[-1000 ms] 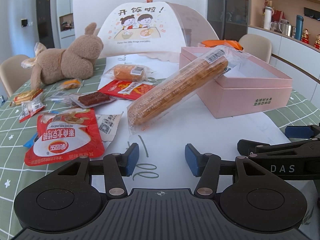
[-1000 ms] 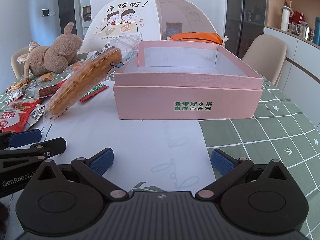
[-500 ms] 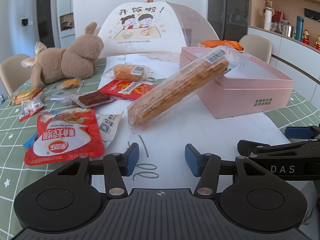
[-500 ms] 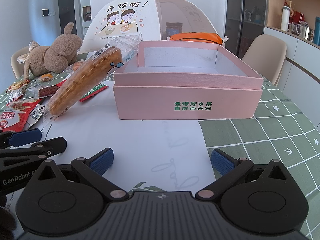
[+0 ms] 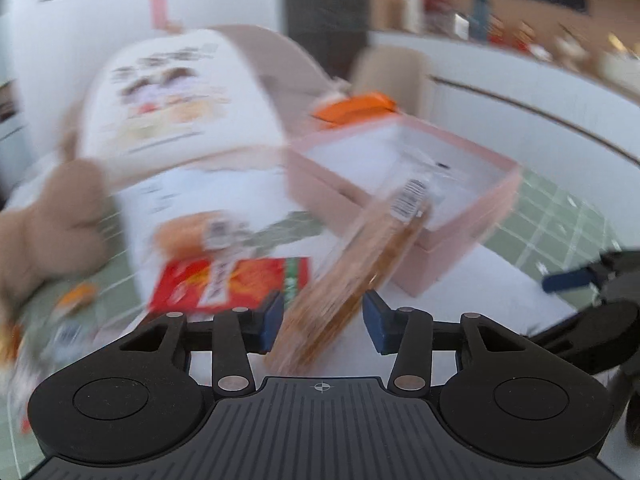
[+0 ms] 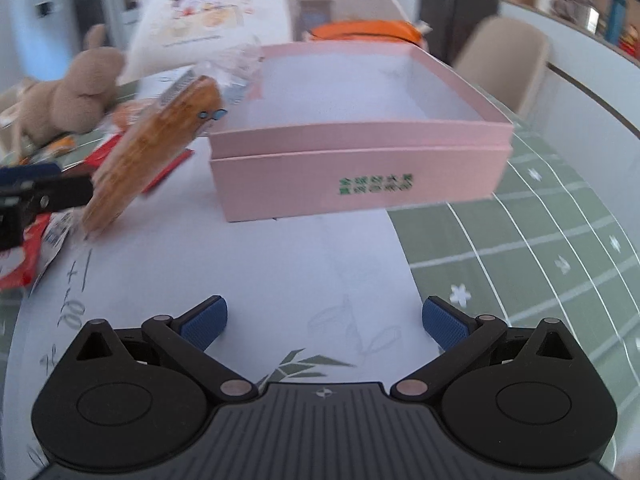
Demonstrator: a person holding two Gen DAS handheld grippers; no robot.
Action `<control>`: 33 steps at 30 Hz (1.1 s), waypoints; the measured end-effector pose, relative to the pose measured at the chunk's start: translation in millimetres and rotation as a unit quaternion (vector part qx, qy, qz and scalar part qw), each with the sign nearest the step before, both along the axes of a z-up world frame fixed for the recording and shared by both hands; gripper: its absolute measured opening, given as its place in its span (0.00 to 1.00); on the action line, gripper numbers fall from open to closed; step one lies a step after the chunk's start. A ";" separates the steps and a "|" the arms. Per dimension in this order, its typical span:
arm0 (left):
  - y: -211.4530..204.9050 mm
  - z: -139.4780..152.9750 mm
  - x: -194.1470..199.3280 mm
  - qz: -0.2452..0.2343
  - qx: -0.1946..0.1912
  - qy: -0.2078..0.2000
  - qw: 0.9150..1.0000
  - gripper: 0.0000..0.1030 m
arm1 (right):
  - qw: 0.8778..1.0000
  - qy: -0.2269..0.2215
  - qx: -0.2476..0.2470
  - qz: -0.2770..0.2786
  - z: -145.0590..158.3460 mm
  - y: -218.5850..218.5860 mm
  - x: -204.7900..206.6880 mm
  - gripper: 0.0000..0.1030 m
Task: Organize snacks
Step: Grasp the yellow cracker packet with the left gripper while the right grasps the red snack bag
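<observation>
White-topped bench (image 6: pixel 304 264), lower frame: left gripper (image 5: pixel 322 322), jaws just narrowing, has advanced to straddle the long crinkly-wrapped bread stick (image 5: pixel 348 276) leaning on the pink cardboard box (image 6: pixel 360 160), pads not visibly pressing; right gripper (image 6: pixel 324 320) spread, unladen.

On my counter (image 6: pixel 320 248): box (image 6: pixel 360 184) at centre; long snack (image 6: pixel 152 152) left of it, top end leaning on the box's left rim; packets (image 5: pixel 232 284) further left; plush (image 6: pixel 68 96) behind those; food cover (image 6: pixel 224 12) behind box; chair (image 6: pixel 504 60) beyond, right.
</observation>
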State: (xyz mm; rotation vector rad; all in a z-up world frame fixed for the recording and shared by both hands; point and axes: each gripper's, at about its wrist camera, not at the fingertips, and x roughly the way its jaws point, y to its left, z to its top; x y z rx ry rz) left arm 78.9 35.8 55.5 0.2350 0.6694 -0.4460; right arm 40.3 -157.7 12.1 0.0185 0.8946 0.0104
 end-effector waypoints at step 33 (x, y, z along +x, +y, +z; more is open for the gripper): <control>167.7 55.7 -75.2 0.313 -0.214 0.097 0.920 0.31 | 0.948 -0.053 0.042 0.312 63.7 129.1 48.0 0.89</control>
